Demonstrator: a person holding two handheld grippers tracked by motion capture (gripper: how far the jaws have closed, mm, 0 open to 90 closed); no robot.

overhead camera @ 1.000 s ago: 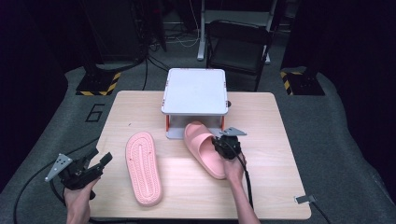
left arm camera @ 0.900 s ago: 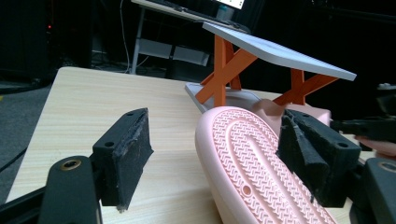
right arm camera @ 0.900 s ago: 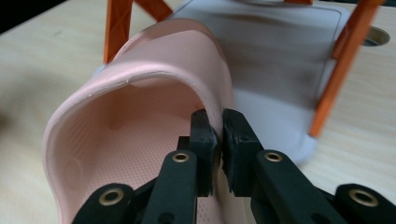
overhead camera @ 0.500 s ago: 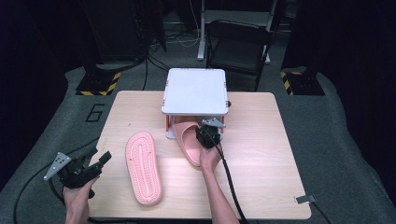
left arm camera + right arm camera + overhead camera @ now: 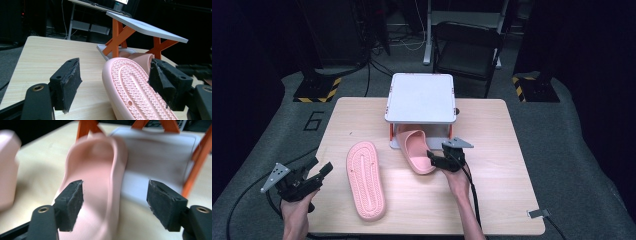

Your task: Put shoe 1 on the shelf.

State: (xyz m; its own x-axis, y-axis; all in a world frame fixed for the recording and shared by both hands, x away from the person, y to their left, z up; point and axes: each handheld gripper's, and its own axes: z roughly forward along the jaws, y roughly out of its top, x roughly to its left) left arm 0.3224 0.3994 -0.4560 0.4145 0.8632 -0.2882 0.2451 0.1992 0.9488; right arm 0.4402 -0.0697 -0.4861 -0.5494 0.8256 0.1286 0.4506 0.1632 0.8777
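Two pink slippers lie on the wooden table (image 5: 497,200). One slipper (image 5: 366,179) lies sole up at centre left. The other slipper (image 5: 414,147) sits upright with its toe under the white-topped rack (image 5: 421,97) on orange legs. My right gripper (image 5: 435,161) is at that slipper's heel; its jaws have just been opening and now stand open. In the right gripper view (image 5: 116,187) the heel (image 5: 97,175) lies between the pads without touching them. My left gripper (image 5: 319,170) hovers open at the table's left edge, and its own view (image 5: 116,68) looks along the ribbed sole (image 5: 132,87).
The rack's white base plate (image 5: 160,157) rests on the table under the shelf, between orange legs (image 5: 197,157). A black folding chair (image 5: 469,50) stands beyond the far edge. Cables trail from both grippers over the near edge.
The right gripper carried the upright slipper left and toward the rack, slid its toe under the shelf, then opened and let go. The left gripper stayed put.
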